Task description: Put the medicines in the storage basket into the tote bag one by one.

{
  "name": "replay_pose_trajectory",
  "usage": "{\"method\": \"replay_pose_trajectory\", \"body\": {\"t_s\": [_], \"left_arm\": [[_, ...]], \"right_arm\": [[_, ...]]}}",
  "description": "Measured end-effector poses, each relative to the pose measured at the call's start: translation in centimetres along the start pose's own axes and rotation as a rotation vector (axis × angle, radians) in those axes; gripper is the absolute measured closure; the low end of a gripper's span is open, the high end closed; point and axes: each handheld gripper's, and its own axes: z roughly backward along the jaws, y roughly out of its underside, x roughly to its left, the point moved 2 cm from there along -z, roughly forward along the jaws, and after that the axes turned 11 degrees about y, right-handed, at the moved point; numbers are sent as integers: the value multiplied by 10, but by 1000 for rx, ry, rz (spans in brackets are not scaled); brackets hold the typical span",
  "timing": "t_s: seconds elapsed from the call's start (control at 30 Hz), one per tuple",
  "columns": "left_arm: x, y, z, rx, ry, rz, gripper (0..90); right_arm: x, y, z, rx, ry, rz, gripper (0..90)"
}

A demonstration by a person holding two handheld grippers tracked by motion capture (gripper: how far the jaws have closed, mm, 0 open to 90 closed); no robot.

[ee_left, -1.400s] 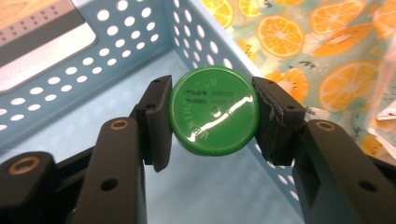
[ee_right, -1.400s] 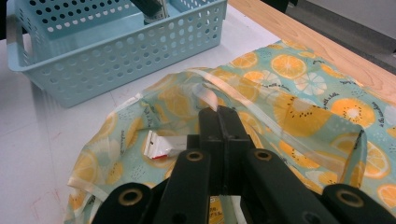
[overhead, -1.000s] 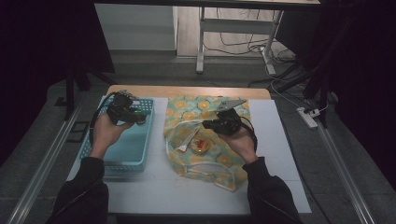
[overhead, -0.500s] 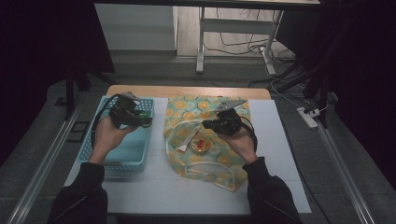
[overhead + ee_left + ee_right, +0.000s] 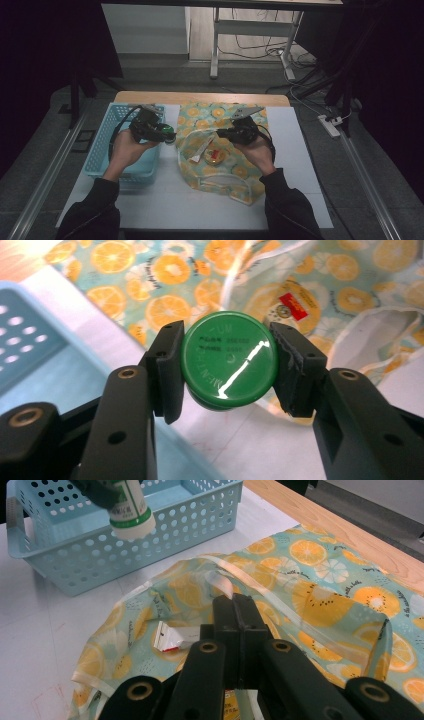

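My left gripper [image 5: 165, 136] is shut on a small bottle with a green cap [image 5: 229, 367]. It holds the bottle over the right rim of the light blue basket [image 5: 107, 150], close to the orange-slice print bag [image 5: 200, 120]. The bottle's white body with a green label [image 5: 127, 510] hangs above the basket in the right gripper view. My right gripper [image 5: 222, 134] has its jaws pressed together on the bag's pale rim strap [image 5: 280, 607] and lifts the mouth open. Inside the bag lie a red-and-white packet [image 5: 170, 635] and a round item with a red label [image 5: 292, 307].
The bag and basket rest on a white mat [image 5: 300, 160] over a wooden table [image 5: 200, 97]. The perforated basket [image 5: 165, 540] stands left of the bag. Beyond the table are a dark floor, table legs and cables.
My left gripper has carried the bottle rightward from over the basket's middle to its right rim, nearer the bag. The right gripper stays put on the bag.
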Motion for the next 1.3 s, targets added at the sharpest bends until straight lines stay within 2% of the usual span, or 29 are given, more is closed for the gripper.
{"method": "replay_pose_trajectory", "body": {"t_s": [0.27, 0.57, 1.3], "left_arm": [[-11, -3, -17, 24, 32, -22, 519], [-23, -10, -36, 29, 66, -53, 519], [-45, -33, -79, 57, 92, -132, 519]], "right_arm": [[0, 0, 0, -1, 1, 0, 900], [0, 0, 0, -3, 2, 0, 900], [1, 0, 0, -5, 0, 5, 900]]}}
